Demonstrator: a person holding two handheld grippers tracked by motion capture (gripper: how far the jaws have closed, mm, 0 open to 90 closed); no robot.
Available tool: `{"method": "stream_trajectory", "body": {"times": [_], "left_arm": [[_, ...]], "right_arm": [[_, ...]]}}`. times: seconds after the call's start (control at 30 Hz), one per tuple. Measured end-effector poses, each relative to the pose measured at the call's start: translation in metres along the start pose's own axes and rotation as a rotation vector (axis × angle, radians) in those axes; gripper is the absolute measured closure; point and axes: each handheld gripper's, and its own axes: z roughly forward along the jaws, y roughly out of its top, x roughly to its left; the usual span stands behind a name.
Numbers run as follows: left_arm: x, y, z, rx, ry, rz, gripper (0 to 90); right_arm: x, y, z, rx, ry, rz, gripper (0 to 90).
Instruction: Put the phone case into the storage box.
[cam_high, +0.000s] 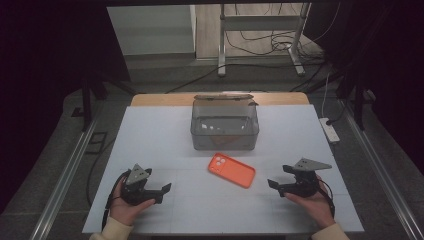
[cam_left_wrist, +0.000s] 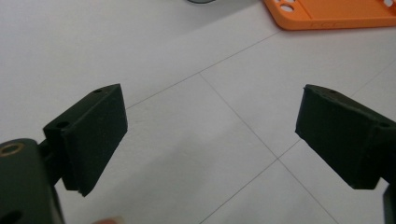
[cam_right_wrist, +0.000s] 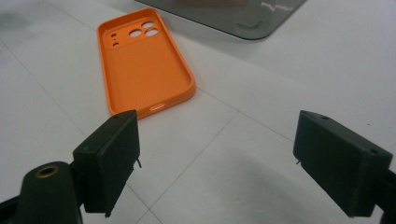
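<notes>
Orange phone case at frame centre on white desk, left claw lower left, right claw lower right, both wide and empty

The orange phone case is cut off by the left gripper view's top edge — beside it, the container's corner is a sliver.

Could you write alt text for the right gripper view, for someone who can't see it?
An orange phone case lies hollow side up on a white table, beyond the open right gripper. A clear box's corner shows at the top.
</notes>
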Motion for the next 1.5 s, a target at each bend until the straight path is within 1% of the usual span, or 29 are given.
{"method": "stream_trajectory", "body": {"times": [0.1, 0.23, 0.3, 0.5, 0.57, 0.73, 0.83, 1.07, 1.13, 1.17, 1.2, 1.23, 1.33, 1.43, 1.5], "left_arm": [[0.000, 0.000, -0.001, -0.007, 0.004, 0.001, 8.8], [-0.001, -0.002, 0.000, -0.005, 0.005, 0.006, 8.9], [-0.002, -0.003, -0.001, -0.002, 0.015, 0.016, 8.9], [-0.003, -0.003, -0.001, -0.005, 0.017, 0.015, 8.8], [-0.004, -0.003, -0.002, -0.005, 0.015, 0.019, 8.8], [-0.006, -0.002, -0.003, -0.012, 0.011, 0.025, 8.8], [-0.008, 0.000, -0.003, -0.013, 0.017, 0.038, 8.6], [-0.011, 0.001, -0.003, -0.007, 0.018, 0.051, 8.5], [-0.011, 0.000, -0.004, -0.007, 0.019, 0.047, 8.6], [-0.010, -0.001, -0.004, -0.008, 0.015, 0.037, 8.6], [-0.010, -0.001, -0.004, -0.008, 0.015, 0.037, 8.6], [-0.010, -0.002, -0.005, -0.002, 0.019, 0.038, 8.6], [-0.009, -0.002, -0.005, -0.005, 0.017, 0.038, 8.6], [-0.009, 0.000, -0.003, -0.004, 0.015, 0.043, 8.6], [-0.009, 0.000, -0.002, -0.003, 0.013, 0.044, 8.5]], "right_arm": [[-0.001, 0.000, -0.002, -0.010, 0.002, 0.001, 15.1], [-0.004, 0.000, -0.006, -0.024, -0.009, 0.020, 15.2], [-0.004, 0.000, -0.007, -0.026, -0.011, 0.025, 15.2], [0.000, 0.000, -0.008, -0.027, -0.012, 0.010, 15.2], [0.002, 0.002, -0.007, -0.019, -0.013, 0.000, 15.2], [0.003, 0.005, -0.005, -0.013, -0.010, -0.001, 15.8], [0.003, 0.006, -0.006, -0.012, -0.008, -0.004, 15.8], [0.005, 0.015, -0.006, -0.010, 0.007, -0.021, 15.4], [0.006, 0.016, -0.006, -0.005, 0.006, -0.022, 15.5], [0.006, 0.018, -0.006, -0.013, 0.005, -0.024, 16.1], [0.007, 0.019, -0.006, -0.013, -0.001, -0.024, 16.5], [0.006, 0.019, -0.005, -0.023, 0.000, -0.021, 16.7], [0.006, 0.021, -0.004, -0.023, 0.004, -0.010, 16.9], [0.007, 0.024, -0.005, -0.010, 0.001, -0.022, 16.7], [0.009, 0.029, -0.009, -0.019, -0.005, -0.035, 17.1]]}}
